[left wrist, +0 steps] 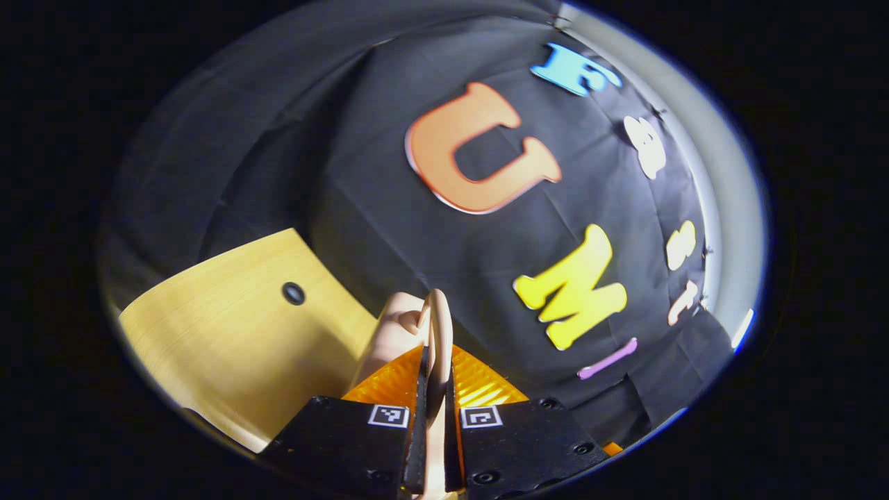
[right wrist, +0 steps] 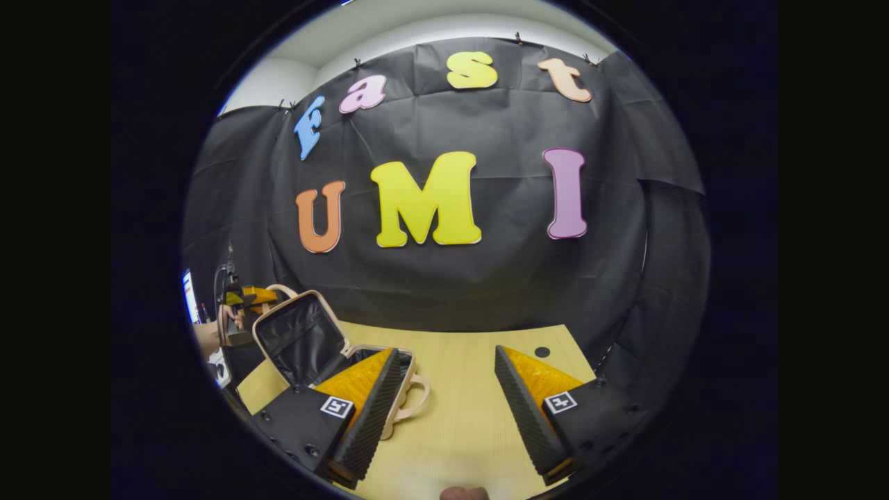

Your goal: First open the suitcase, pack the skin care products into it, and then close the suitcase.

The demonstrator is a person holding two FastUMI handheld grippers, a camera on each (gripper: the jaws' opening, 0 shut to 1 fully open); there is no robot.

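The left gripper is clenched on the suitcase lid handle, propping the lid open above the suitcase on the wooden table. The right gripper is released, hovering just beside the case. If the thin handle slips free, the lid could drop shut.

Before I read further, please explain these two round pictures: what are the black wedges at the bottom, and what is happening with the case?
Each picture comes from a camera riding on a hand-held two-finger gripper; the wedges are its fingers. In the left gripper view, the left gripper is shut on the suitcase lid's handle. In the right gripper view, the right gripper hangs open above the wooden table. There the small suitcase stands open on the table, lid raised, and farther off a person's hand holds the left gripper at the lid.
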